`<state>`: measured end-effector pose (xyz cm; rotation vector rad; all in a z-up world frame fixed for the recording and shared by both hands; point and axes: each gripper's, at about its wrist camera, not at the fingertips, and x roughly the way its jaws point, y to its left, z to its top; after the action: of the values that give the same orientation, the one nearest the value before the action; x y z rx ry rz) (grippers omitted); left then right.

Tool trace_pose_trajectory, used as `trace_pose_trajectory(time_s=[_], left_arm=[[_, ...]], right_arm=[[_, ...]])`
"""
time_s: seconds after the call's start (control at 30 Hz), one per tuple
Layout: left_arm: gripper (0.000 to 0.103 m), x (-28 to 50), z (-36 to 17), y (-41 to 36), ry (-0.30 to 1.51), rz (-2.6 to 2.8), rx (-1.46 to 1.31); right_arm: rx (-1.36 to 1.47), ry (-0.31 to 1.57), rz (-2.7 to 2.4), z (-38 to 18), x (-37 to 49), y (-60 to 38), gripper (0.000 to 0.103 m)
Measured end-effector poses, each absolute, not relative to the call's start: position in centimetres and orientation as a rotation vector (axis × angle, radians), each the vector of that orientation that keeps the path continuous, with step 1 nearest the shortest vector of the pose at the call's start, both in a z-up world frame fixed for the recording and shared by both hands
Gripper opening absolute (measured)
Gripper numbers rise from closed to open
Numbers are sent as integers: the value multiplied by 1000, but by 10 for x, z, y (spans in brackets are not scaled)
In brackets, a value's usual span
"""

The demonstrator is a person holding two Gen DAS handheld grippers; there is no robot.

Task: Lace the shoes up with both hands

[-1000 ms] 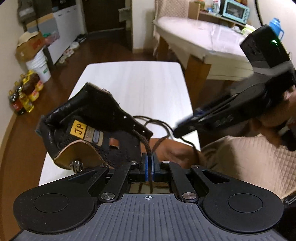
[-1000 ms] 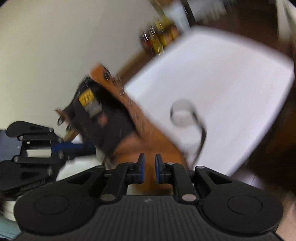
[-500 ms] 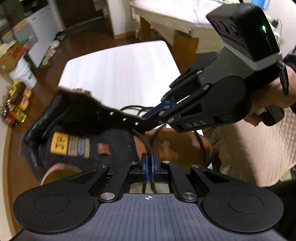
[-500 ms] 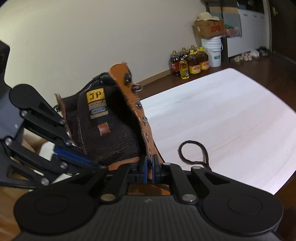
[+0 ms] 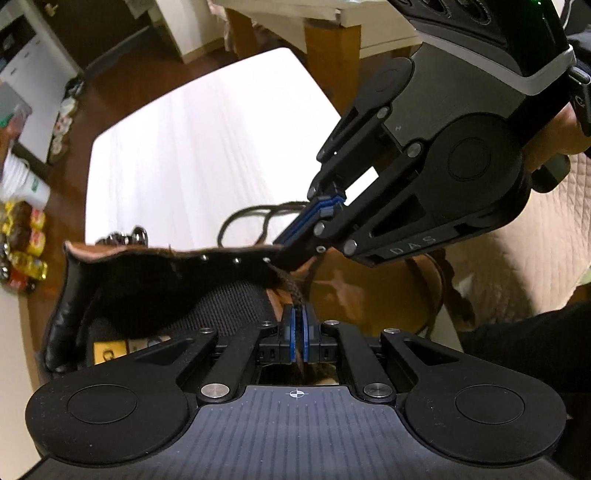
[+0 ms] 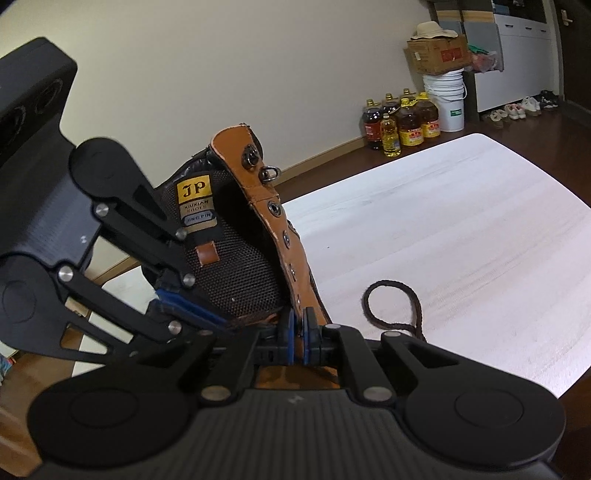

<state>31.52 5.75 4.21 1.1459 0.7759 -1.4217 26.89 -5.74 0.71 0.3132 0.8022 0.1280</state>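
A brown leather boot (image 6: 291, 236) with a black mesh tongue (image 6: 236, 269) and a yellow JP label lies at the near edge of the white table (image 6: 461, 236). My left gripper (image 5: 297, 314) is shut on the dark braided lace (image 5: 291, 291) just below the eyelet flap (image 5: 207, 258). My right gripper (image 6: 298, 321) is shut on the lower edge of the boot's eyelet flap; it shows in the left wrist view (image 5: 291, 247) pinching the flap's end. A loose loop of lace (image 6: 395, 302) lies on the table to the right of the boot.
Oil bottles (image 6: 402, 122), a white bucket (image 6: 447, 99) and a cardboard box (image 6: 436, 55) stand by the far wall. A second table (image 5: 332, 22) stands beyond the white one. A quilted beige cloth (image 5: 535, 240) is at the right.
The right gripper moved in from the right and closed on the boot's eyelet flap. The left gripper kept its hold on the lace, and the boot tipped so the flap lies level.
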Motion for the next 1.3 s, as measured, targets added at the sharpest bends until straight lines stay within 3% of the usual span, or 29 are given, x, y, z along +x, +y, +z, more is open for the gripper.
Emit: trace_pose_trajectory(time_s=[0.4, 0.73, 1.0, 1.17, 1.3], left_arm=[[4, 319, 38, 40, 852, -1372, 1216], [4, 345, 37, 28, 1147, -1237, 1040], [4, 372, 30, 48, 1407, -1143, 683], [4, 368, 32, 58, 1359, -1143, 652], [4, 350, 40, 64, 1218, -1207, 755]], right_arm=[[294, 825, 150, 5, 275, -53, 6], [375, 830, 202, 16, 266, -69, 7], [678, 815, 169, 1, 265, -97, 9], [1030, 802, 159, -25, 252, -114, 13], [1336, 779, 173, -53, 245, -120, 13]])
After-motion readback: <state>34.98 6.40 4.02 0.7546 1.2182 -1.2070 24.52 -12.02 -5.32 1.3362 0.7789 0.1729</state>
